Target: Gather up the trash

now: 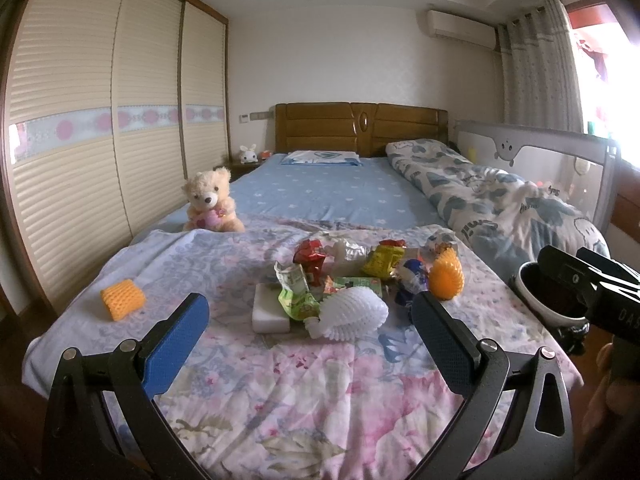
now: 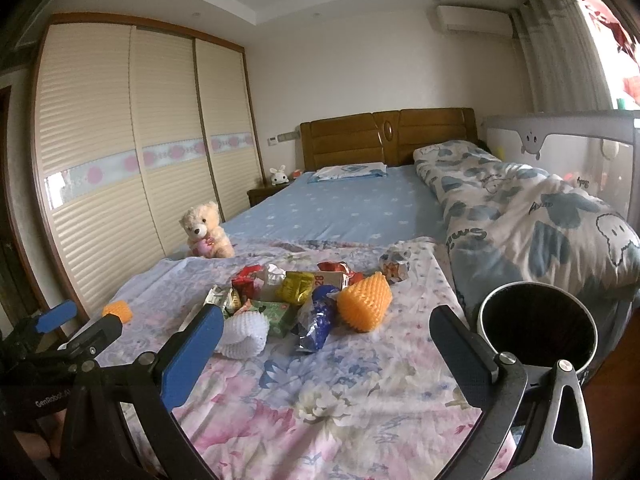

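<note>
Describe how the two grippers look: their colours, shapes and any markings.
Both are alike. The left gripper has black angular link arms with silver round pivot bolts and two flat fingers faced with blue textured pads. The right gripper has the same black frame, with triangular cut-outs, and blue pads. In the right view, white letters on the left gripper's body read "GenRobot". No cables or sleeves show.

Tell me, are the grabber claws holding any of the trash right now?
No, nothing is held. The left gripper and the right gripper are both open and empty above the floral blanket, short of the trash pile.
</note>
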Available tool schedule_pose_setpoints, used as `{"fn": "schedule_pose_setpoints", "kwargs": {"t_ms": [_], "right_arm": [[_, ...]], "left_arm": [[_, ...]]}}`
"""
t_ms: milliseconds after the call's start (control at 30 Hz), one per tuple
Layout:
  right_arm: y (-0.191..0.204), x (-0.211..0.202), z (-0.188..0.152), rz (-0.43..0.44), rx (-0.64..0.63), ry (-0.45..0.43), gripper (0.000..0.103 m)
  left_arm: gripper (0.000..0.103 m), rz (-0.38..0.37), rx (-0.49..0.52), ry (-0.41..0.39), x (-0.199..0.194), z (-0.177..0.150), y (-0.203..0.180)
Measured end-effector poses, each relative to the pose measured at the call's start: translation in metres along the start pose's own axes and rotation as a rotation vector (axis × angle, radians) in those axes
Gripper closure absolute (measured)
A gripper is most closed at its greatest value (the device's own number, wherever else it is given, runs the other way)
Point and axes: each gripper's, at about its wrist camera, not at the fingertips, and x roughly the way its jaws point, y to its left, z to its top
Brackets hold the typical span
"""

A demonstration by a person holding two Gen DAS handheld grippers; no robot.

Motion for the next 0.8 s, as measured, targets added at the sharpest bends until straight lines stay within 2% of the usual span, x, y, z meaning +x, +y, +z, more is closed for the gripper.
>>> {"fn": "schedule_pose_setpoints", "kwargs": {"t_ms": [433, 800], "right_arm": [[0.003, 0.011, -0.009, 0.006, 0.010, 0.038, 0.000], [-0.005, 0.032, -0.015, 0.037, 0.042, 0.118, 0.000]], "left_arm": [[0.000, -0.011, -0.003, 0.027, 0.008, -0.006, -0.004], [0.000, -0.013, 0.003, 0.104, 0.033, -0.019, 0.003]]}}
